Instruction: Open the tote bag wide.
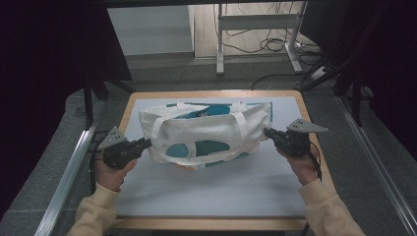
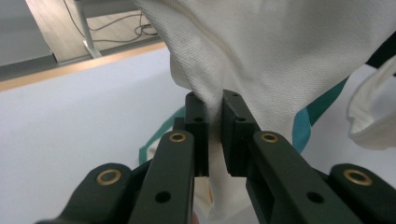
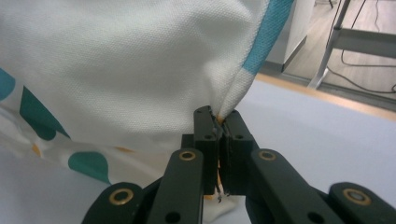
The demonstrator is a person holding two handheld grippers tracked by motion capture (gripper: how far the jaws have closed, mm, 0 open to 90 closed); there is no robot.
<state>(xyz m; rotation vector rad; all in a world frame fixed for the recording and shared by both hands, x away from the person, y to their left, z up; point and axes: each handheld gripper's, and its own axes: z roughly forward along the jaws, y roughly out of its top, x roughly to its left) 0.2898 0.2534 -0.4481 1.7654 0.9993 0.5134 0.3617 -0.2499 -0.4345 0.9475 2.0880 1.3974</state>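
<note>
Between the two grippers, a white fabric tote bag (image 1: 206, 135) with teal patches and turquoise trim hangs stretched over the middle of the pale grey counter (image 1: 221, 191), its lower edge sagging to the surface. At the bag's left end, the left gripper (image 1: 146, 143) has its black jaws clamped on a pinched fold of the white cloth, seen bunched between the pads in the left gripper view (image 2: 214, 126). At the right end, the right gripper (image 1: 267, 132) is closed tight on the bag's corner beside the turquoise strip (image 3: 218, 122). Both white handles lie across the bag's upper side.
</note>
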